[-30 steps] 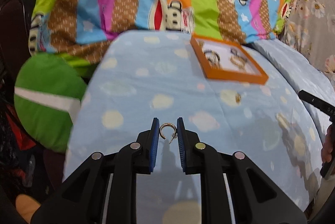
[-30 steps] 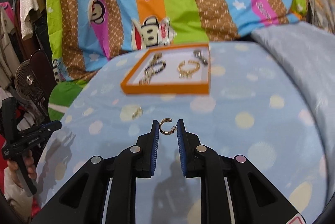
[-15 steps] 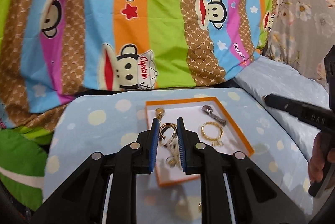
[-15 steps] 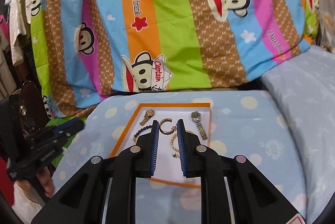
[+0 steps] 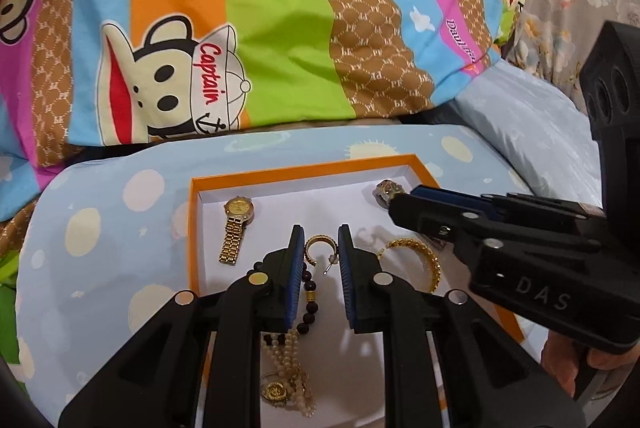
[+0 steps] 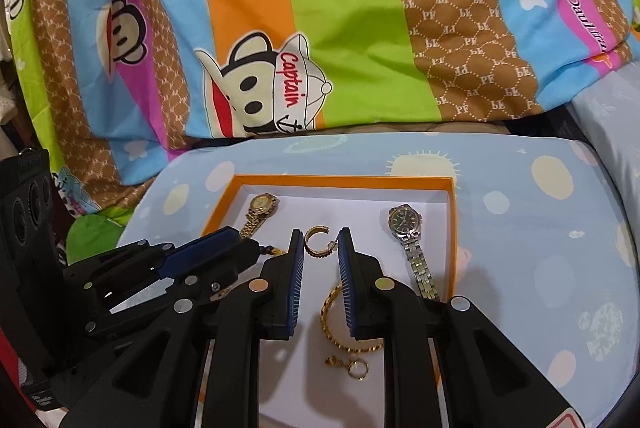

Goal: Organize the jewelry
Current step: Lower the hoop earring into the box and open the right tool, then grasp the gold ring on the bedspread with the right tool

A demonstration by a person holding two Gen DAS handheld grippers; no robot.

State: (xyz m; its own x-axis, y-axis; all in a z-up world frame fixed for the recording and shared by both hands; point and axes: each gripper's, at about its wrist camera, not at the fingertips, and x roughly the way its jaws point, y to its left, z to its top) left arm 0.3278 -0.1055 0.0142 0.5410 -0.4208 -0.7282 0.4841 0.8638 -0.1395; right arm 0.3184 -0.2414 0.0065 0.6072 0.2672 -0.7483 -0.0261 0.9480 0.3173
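My left gripper (image 5: 319,248) is shut on a gold hoop earring (image 5: 316,247) and holds it over the white floor of the orange-rimmed tray (image 5: 280,173). My right gripper (image 6: 319,242) is shut on a second gold hoop earring (image 6: 316,240) over the same tray (image 6: 344,181). Each gripper shows in the other's view, close beside it: the right one (image 5: 404,199), the left one (image 6: 236,232). In the tray lie a gold watch (image 5: 236,228), a silver watch (image 6: 408,244), a gold bangle (image 5: 424,260), a dark bead bracelet (image 5: 310,292) and a pearl strand (image 5: 288,364).
The tray sits on a light blue spotted cushion (image 5: 100,236). A striped monkey-print blanket (image 5: 240,27) rises right behind it. A pale blue pillow (image 5: 536,123) lies at the right. Small gold rings (image 6: 352,366) lie in the tray near my right gripper.
Both grippers have carried their earrings from the cushion up over the tray and closer together. The tray has grown larger in both views.
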